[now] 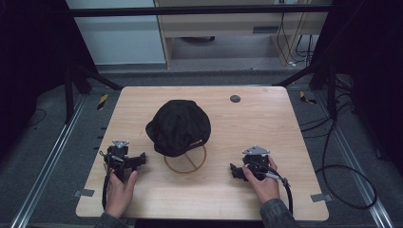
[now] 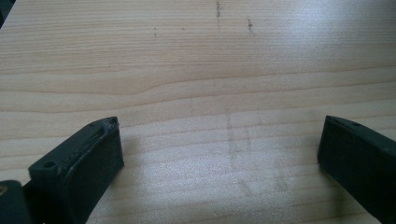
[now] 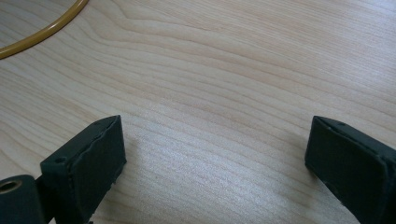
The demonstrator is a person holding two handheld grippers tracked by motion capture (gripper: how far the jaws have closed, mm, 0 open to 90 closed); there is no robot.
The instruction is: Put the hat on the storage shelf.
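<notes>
High view: a black cap (image 1: 178,126) sits mid-table on a ring stand (image 1: 185,161), between the left gripper (image 1: 135,160) and right gripper (image 1: 236,172). Left gripper view: jaws wide apart over bare table (image 2: 196,70), holding nothing. Right gripper view: jaws wide, nothing between them; the ring (image 3: 44,32) lies near.

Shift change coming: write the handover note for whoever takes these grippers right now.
Left gripper: open, nothing between its jaws, resting on the table left of the cap.
Right gripper: open, holding nothing, on the table right of the cap.
Black cap: mid-table, sitting on a yellow ring stand, whose ring shows at the cap's near edge.
Done: cap sits on the stand, neither gripper touching it.
Left: I cannot tell what step comes next.
</notes>
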